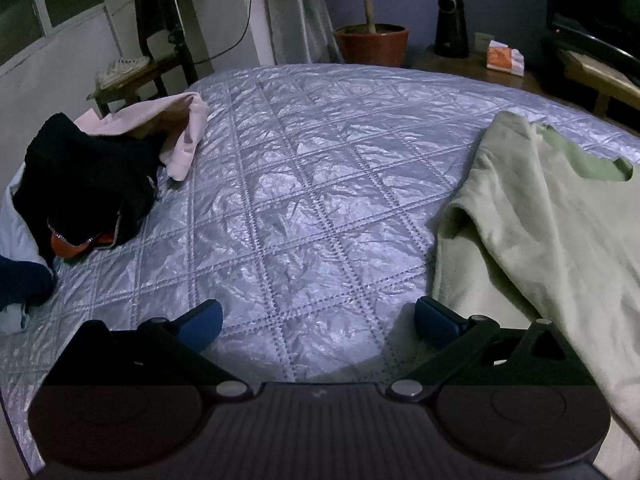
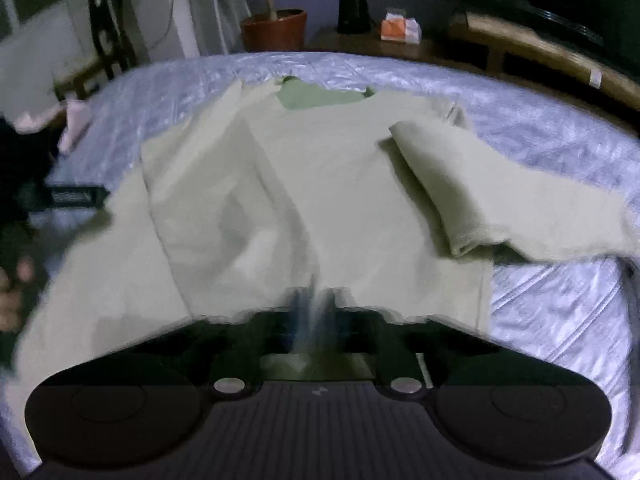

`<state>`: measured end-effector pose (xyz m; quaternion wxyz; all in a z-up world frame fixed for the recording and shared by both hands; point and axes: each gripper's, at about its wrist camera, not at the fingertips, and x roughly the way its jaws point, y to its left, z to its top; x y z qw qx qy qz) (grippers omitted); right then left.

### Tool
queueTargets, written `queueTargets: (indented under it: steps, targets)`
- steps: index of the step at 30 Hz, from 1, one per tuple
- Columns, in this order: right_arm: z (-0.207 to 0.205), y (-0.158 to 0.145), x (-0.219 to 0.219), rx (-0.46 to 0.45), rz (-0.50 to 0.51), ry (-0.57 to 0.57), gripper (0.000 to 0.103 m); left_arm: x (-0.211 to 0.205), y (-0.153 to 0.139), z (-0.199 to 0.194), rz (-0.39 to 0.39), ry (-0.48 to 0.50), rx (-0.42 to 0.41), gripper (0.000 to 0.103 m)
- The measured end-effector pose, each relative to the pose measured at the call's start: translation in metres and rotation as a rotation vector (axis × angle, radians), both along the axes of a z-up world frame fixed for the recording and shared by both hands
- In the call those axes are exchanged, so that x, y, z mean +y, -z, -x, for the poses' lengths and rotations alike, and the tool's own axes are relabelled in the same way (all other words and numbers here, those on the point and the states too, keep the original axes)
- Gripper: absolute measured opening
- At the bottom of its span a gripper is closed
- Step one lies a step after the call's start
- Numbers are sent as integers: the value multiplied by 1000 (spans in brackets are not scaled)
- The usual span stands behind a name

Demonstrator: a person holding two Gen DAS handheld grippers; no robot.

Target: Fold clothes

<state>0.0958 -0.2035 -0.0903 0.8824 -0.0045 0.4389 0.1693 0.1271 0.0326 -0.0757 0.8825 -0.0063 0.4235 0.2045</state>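
Note:
A pale green sweatshirt (image 2: 320,184) lies spread on the quilted bed (image 2: 540,300), neck away from me, its right sleeve (image 2: 460,192) folded across the body. My right gripper (image 2: 314,308) is shut on the sweatshirt's near hem; the view is blurred. My left gripper (image 1: 318,320) is open and empty, low over the bed (image 1: 300,200), with its right fingertip (image 1: 434,316) at the left edge of the sweatshirt (image 1: 540,220). The left gripper also shows at the left edge of the right wrist view (image 2: 76,196).
A pile of clothes lies at the bed's left: a black zip jacket (image 1: 88,184), a pink garment (image 1: 176,132), a light blue piece (image 1: 16,224). Beyond the bed stand a chair (image 1: 152,64), a plant pot (image 1: 372,42), a black device (image 1: 452,24) and a wooden bench (image 2: 540,56).

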Motion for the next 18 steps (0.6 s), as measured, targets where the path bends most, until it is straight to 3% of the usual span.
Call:
queueTargets:
  steps: [9,11,13,15,16,18]
  targets:
    - [32,-25,-8,-33,14,43,5,0,0,0,-3,-3,-2,102]
    - [27,-18,-14,-20,44,110,18,-1,0,0,-7,-2,-2,102]
    - [26,-22,-16,-71,96,170,20,-1,1,0,-10,-1,-3,102]
    - [32,-36,-6,-155,111,131,25,-1,0,0,-12,-2,-4,102]
    - [33,-41,-1,-174,95,95,36,-1,0,0,-12,-4,-4,102]
    - [30,-36,12,-141,53,25,48,-3,0,0,-17,3,-4,102]
